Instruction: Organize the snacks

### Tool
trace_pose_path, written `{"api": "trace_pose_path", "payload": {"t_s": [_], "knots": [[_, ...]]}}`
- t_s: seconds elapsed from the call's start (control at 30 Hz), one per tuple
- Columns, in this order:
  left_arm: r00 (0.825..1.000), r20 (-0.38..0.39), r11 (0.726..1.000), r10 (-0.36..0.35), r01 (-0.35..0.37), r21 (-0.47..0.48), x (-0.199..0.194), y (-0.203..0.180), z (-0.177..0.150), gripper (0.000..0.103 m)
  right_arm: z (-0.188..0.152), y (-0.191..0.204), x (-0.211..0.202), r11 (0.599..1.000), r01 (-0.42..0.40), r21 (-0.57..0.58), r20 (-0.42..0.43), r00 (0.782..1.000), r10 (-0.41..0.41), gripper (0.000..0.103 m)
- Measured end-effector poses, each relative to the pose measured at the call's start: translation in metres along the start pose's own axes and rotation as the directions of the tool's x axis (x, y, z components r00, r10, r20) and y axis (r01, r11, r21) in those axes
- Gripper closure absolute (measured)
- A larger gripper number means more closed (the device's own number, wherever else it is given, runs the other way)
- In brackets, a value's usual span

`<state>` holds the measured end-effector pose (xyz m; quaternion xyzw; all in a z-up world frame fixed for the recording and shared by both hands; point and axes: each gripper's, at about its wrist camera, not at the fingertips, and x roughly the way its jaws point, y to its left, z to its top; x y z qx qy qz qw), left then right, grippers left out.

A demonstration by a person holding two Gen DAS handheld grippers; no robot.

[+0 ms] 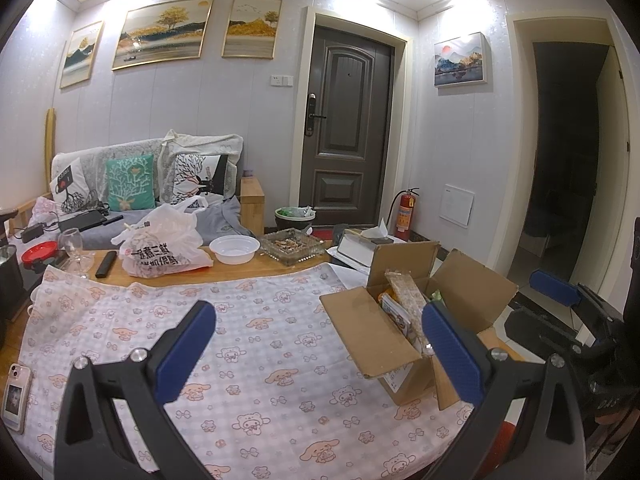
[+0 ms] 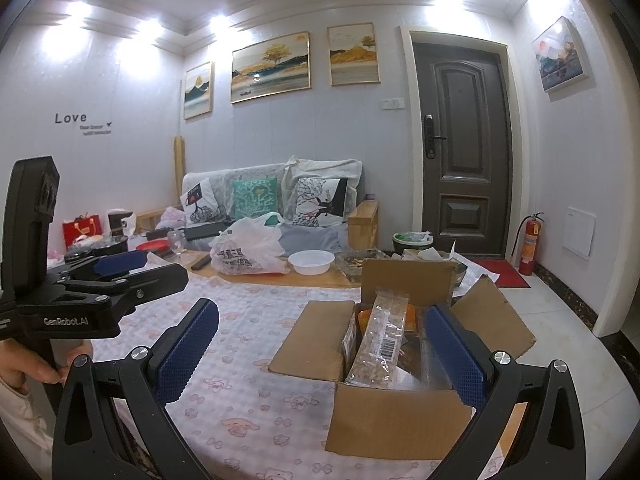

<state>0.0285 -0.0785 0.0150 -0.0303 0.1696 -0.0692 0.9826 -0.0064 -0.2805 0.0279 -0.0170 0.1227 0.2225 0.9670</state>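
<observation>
left claw [image 1: 320, 352] agape, empty | snack box [image 1: 404, 312] open on tablecloth [image 1: 248, 320]

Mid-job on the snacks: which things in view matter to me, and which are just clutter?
Job:
cardboard box, flaps open
clear snack packet standing in it
left claw, right claw, both open, empty

Clutter:
plastic bag
white bowl
ashtray
wine glass
phone

Brown box [image 2: 394, 428], pink cartoon-print cloth [image 1: 248, 344]
</observation>
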Motion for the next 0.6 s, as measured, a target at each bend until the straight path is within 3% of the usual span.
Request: {"api": "trace_pose_path", "payload": {"t_s": [0.6], "knots": [[1.000, 0.004, 1.000, 0.000, 0.000, -0.007, -0.0028, 0.0065, 0.0015, 0.001, -0.0040, 0.0087, -0.0043, 1.000, -0.007, -0.004, -0.003, 1.000, 0.007, 0.000]]}}
